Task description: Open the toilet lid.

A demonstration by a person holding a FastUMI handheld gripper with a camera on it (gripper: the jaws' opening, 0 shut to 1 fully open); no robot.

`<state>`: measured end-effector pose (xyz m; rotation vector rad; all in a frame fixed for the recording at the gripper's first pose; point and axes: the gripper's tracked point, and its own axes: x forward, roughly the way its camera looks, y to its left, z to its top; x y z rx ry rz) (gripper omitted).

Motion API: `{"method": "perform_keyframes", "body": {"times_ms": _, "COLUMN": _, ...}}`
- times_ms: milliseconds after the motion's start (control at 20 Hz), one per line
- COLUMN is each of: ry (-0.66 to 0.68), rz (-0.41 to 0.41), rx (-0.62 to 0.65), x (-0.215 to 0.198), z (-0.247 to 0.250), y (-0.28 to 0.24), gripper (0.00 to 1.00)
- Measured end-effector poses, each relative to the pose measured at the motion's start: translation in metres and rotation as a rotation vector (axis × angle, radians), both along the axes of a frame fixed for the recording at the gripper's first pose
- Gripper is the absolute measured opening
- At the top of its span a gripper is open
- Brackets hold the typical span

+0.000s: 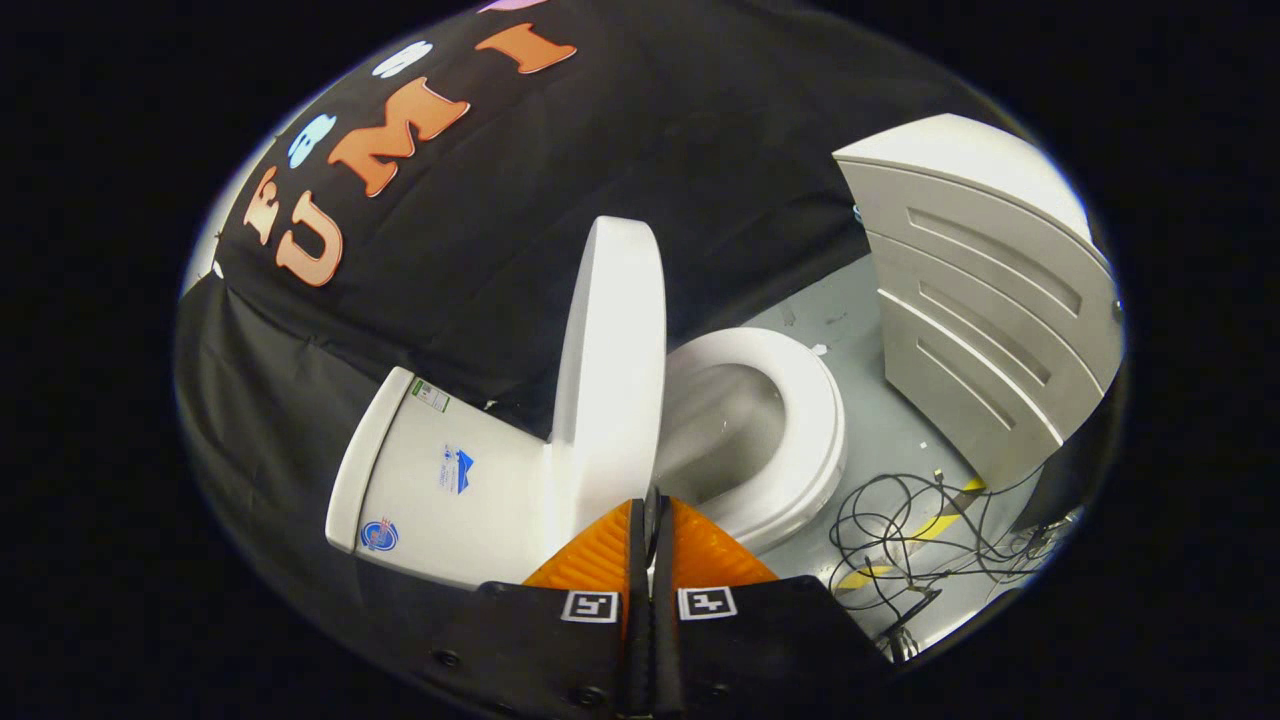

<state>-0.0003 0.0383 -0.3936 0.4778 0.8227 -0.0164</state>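
Note:
The white toilet lid (610, 360) stands raised, upright against the tank (440, 480), seen edge-on in a tilted view. Beside it the seat ring (815, 420) lies down over the open bowl (725, 420). My gripper (652, 500) is shut, its two fingers pressed together with nothing visible between them. The fingertips sit just at the lid's near lower edge, where lid and seat meet; I cannot tell whether they touch it.
A white cabinet with slatted drawer fronts (990, 300) stands beyond the bowl on the grey floor (880, 420). Loose black cables (910, 540) and a yellow-black tape strip (945, 515) lie on the floor near the seat's front.

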Motion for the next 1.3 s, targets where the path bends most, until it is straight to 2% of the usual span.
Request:
{"method": "perform_keyframes", "body": {"times_ms": 300, "ry": -0.031, "rz": 0.028, "rx": -0.049, "x": 0.002, "z": 0.025, "y": 0.028, "gripper": 0.08}}
{"method": "perform_keyframes", "body": {"times_ms": 550, "ry": -0.061, "rz": 0.093, "rx": -0.166, "x": 0.007, "z": 0.045, "y": 0.06, "gripper": 0.08}}
{"method": "perform_keyframes", "body": {"times_ms": 1300, "ry": -0.161, "rz": 0.229, "rx": -0.325, "x": 0.005, "z": 0.082, "y": 0.164, "gripper": 0.08}}
